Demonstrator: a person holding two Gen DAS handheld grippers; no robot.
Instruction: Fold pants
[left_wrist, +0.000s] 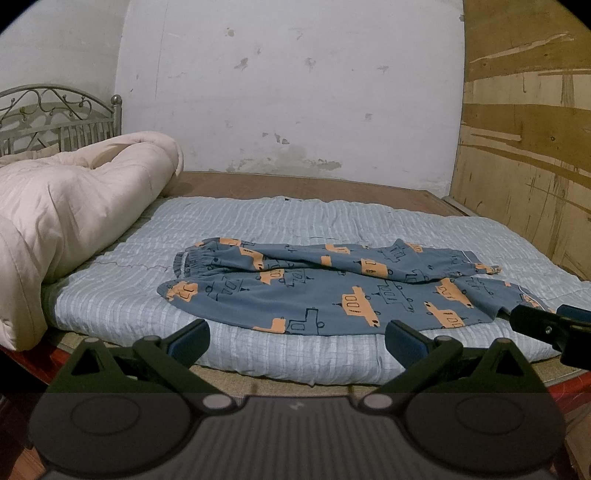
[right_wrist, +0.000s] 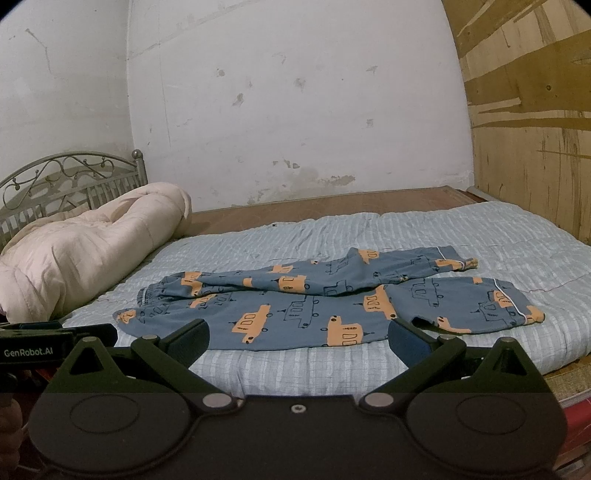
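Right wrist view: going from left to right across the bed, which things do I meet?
Metal headboard → rolled cream comforter → waistband end of the pants → pant leg cuffs → wooden board wall.

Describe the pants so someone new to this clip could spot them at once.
Start at the bed against the white wall, with its pale blue striped quilt. The pants lie spread across the middle of that quilt, waistband toward the rolled cream comforter. They are the only printed fabric: dusty blue with orange vehicle drawings.
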